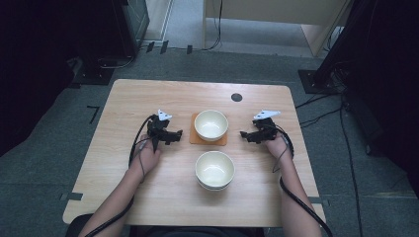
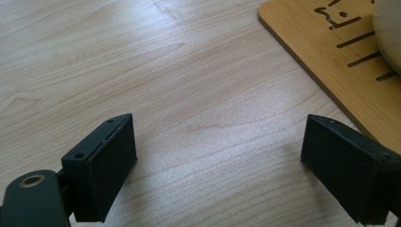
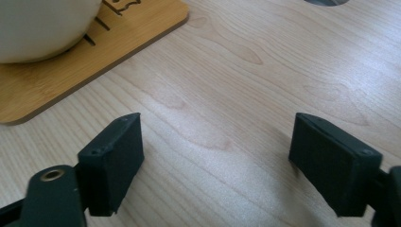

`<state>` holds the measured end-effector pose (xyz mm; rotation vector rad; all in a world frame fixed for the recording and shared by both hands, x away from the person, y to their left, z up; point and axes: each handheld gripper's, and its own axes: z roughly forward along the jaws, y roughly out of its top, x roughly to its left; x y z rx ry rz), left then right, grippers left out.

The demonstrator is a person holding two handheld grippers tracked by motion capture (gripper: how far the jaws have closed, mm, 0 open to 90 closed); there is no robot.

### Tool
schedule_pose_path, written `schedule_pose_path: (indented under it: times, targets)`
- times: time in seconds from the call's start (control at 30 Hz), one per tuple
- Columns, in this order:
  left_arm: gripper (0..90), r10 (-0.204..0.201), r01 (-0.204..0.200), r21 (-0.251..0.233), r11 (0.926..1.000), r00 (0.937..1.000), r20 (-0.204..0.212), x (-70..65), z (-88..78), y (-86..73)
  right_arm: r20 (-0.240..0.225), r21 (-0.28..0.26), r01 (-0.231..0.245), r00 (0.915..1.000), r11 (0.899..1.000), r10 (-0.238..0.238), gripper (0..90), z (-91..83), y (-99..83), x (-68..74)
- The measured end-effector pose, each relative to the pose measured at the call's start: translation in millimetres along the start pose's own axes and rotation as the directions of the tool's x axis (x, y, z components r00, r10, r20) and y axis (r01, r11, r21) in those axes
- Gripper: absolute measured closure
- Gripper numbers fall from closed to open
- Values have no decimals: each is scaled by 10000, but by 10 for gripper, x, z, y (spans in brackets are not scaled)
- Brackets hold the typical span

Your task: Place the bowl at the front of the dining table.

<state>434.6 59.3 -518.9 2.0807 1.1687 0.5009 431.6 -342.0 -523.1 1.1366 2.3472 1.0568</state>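
Stacked bowls (image 1: 214, 170) are set nearest the person, with a single bowl (image 1: 211, 125) centred on the wooden coaster (image 1: 195, 138) between the left gripper (image 1: 174, 134) and right gripper (image 1: 245, 135), seemingly so it is protected underneath. Both grippers are held wide and empty beside it, likely for a two-sided approach. A pale wood-grain counter (image 1: 148, 94) is seen on grey carpeted floor (image 1: 44, 148) in a dim room.

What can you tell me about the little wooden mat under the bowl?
The mat is a thin, flat, roughly square board of orange-brown wood, maybe bamboo, with rounded corners. Dark lines and a small design are cut or printed into its top. It lies flat on the table, near the middle, between the two grippers. A cream bowl sits upright on it and covers most of it. Neither gripper touches it.
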Motion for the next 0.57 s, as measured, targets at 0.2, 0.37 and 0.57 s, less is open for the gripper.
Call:
schedule_pose_path:
  times: [0.2,0.37,0.57]
  targets:
    - [107,-7,7,-1,10000,10000,-5,0,-1,-1,114,25,-74,9999,10000,74,147,15,11,-5]
    - [107,-8,8,-2,10000,10000,-5,0,-1,-1,212,73,-185,9996,9998,183,131,16,12,-5]
    - [107,-10,10,-2,10000,10000,-7,-1,-1,-1,375,82,-353,9987,9993,350,128,12,7,0]
